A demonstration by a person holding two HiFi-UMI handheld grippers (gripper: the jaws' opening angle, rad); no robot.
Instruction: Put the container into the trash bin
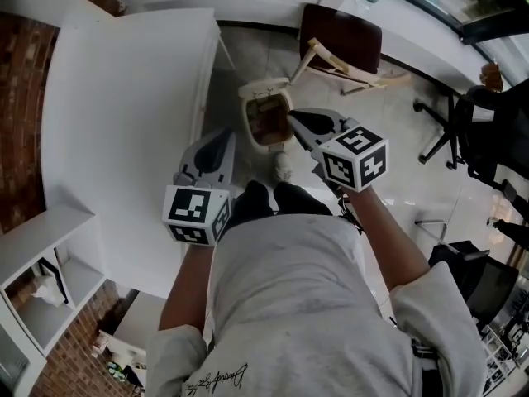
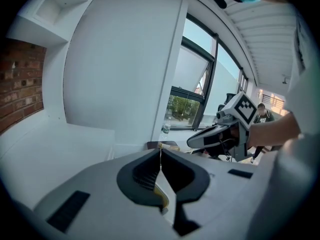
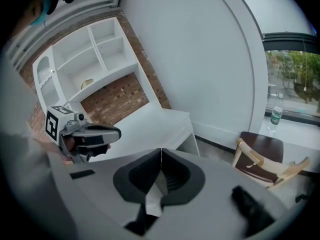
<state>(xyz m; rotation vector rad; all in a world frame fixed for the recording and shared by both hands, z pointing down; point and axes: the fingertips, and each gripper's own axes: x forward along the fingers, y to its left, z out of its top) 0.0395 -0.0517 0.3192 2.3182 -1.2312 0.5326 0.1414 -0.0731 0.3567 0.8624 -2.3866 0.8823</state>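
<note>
A small cream trash bin [image 1: 266, 116] stands on the floor with its lid open, right of the white table. Something brown lies inside it; I cannot tell whether that is the container. My right gripper [image 1: 291, 115] is shut and empty, its tips at the bin's right rim. My left gripper [image 1: 225, 133] is shut and empty too, left of the bin and a little nearer me. In the left gripper view the jaws [image 2: 160, 153] meet with nothing between, and the right gripper [image 2: 200, 138] shows beyond. The right gripper view shows closed jaws [image 3: 161, 153] and the left gripper [image 3: 116, 132].
A white table [image 1: 124, 122] fills the left. A dark wooden chair [image 1: 343, 38] stands behind the bin, an office chair [image 1: 467, 131] at the right. A small whitish object [image 1: 283, 166] lies on the floor near my shoes. White shelves [image 1: 41, 288] are at lower left.
</note>
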